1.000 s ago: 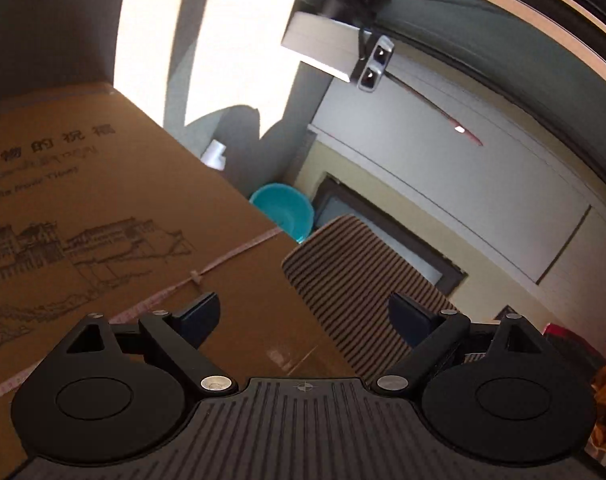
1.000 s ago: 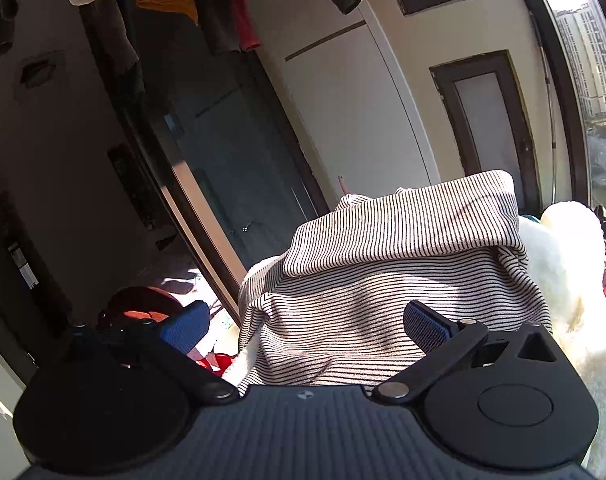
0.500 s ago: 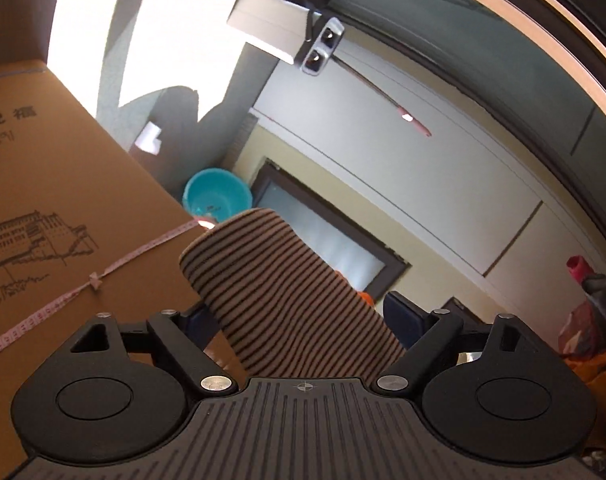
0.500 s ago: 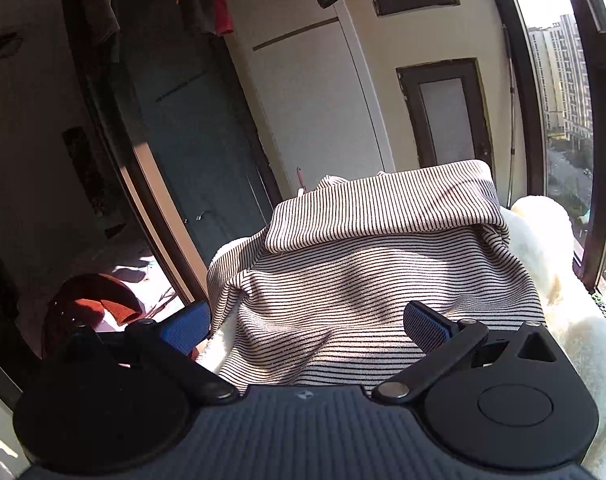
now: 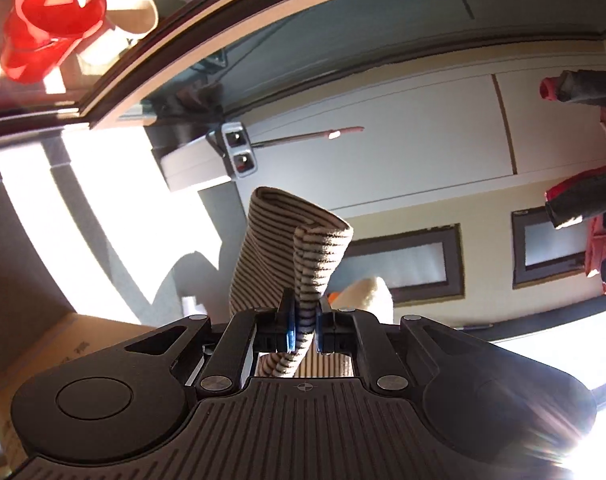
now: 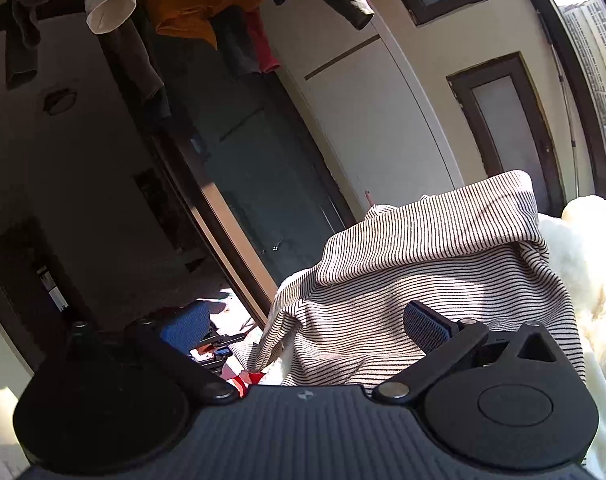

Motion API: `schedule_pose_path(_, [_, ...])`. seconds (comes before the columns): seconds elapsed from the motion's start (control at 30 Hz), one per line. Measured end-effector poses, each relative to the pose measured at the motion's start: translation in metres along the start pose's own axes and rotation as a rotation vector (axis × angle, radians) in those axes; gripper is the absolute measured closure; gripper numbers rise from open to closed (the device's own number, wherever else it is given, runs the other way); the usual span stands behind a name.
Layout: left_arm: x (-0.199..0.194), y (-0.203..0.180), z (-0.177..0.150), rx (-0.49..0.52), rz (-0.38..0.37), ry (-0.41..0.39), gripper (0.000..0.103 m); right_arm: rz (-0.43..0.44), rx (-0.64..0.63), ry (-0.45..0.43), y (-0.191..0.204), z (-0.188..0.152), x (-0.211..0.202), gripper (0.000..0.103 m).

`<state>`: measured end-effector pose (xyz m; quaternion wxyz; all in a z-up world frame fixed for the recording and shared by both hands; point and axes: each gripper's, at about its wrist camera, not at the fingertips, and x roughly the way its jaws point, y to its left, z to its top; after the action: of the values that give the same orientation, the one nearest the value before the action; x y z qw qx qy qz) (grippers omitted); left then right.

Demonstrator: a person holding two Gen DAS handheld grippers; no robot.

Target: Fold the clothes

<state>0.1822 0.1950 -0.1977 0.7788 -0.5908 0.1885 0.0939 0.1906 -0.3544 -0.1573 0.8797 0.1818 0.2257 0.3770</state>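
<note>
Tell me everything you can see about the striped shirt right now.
The striped shirt is a soft knit, pale cream with thin dark stripes. Most of it lies rumpled in sunlight over a fluffy white blanket, one edge folded over along the top. The left gripper, whose jaws have just been closing, is shut on a rolled, sleeve-like end that sticks up past its blue pads. The right gripper hangs open in front of the shirt, not gripping it.

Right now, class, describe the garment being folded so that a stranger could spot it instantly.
Start at the fluffy cream blanket. Heaped against it lies the striped top, one end pinched in the left gripper. Unlike the plain clothes hanging overhead, it has thin dark stripes on pale fabric.
</note>
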Motion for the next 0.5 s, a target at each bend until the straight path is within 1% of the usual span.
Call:
schedule_pose_path(0.1, [-0.022,-0.054,-0.001,0.092,-0.015,-0.042,0.094,0.023,0.010,0.022,-0.012,0.003,0.002,0.000])
schedule_pose_path(0.23, [-0.046,-0.121,-0.012,0.213,-0.039,-0.085,0.094,0.071,0.067,0.086,-0.029,0.006,0.004,0.000])
schedule_pose_path(0.33, [-0.058,-0.164,-0.030,0.295,-0.069,-0.104,0.094,0.120,0.071,0.083,-0.036,0.008,-0.002,0.000])
schedule_pose_path(0.5, [-0.065,-0.222,-0.068,0.403,-0.121,-0.093,0.094,0.148,0.036,0.061,-0.043,0.010,-0.014,0.000])
